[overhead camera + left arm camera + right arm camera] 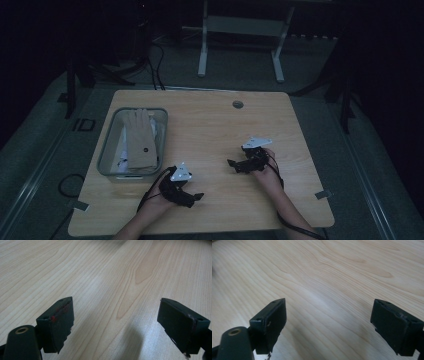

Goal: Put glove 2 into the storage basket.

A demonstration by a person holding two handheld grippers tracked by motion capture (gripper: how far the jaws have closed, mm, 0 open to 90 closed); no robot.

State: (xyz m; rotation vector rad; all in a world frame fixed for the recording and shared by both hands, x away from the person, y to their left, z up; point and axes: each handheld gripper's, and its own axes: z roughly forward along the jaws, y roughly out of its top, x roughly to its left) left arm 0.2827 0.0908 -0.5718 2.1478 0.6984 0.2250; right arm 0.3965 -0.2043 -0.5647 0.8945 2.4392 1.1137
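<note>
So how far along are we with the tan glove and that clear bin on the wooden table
Looks done, or not yet begun: the tan fabric glove lies in the clear plastic bin at the table's left. In hand: nothing. The left gripper and right gripper rest on the light wooden table, jaws wide apart over bare wood in both gripper views. Left: any handling of the glove; neither gripper touches it.

Left tool (196,196) and right tool (231,163) — jaws wide apart, both low, pointing inward.
</note>
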